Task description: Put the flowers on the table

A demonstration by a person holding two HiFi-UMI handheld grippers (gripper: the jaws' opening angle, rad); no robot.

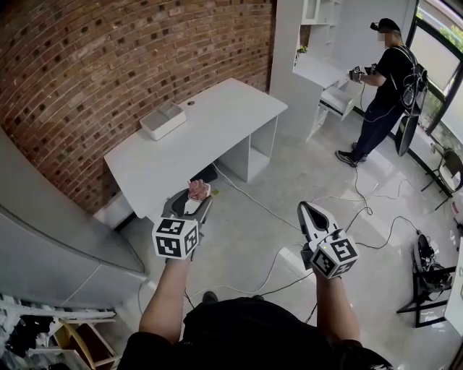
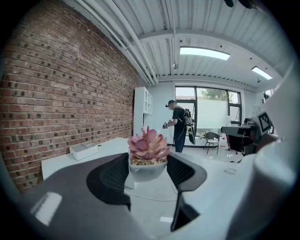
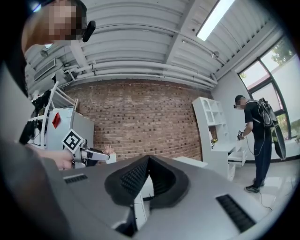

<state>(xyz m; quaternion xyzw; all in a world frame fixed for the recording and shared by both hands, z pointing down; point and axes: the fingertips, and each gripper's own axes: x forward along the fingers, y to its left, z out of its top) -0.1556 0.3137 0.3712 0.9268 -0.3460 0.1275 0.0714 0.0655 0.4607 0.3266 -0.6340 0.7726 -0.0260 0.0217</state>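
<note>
Squares of black and white are printed on the cube (image 1: 176, 237) of the left gripper (image 1: 194, 202). A small white pot (image 2: 147, 169) is gripped between its two jaws, with one pad pressed on each side. Pink flowers (image 2: 148, 145) with thick, pointed petals are seen in the pot, and small brown pebbles are packed under them. The pot is held upright in the air, near the front edge of the white table (image 1: 217, 123), and is not set on it. A white box (image 1: 163, 119) is laid on the table by the brick wall (image 1: 108, 65). More to the right, the right gripper (image 1: 309, 209) is held up with its jaws pressed tight together, and nothing is caught between them. The same kind of black and white squares is printed on its cube (image 1: 334, 254). Far to the right, a person (image 1: 387, 79) dressed in black is seen standing by white shelves (image 1: 318, 22).
</note>
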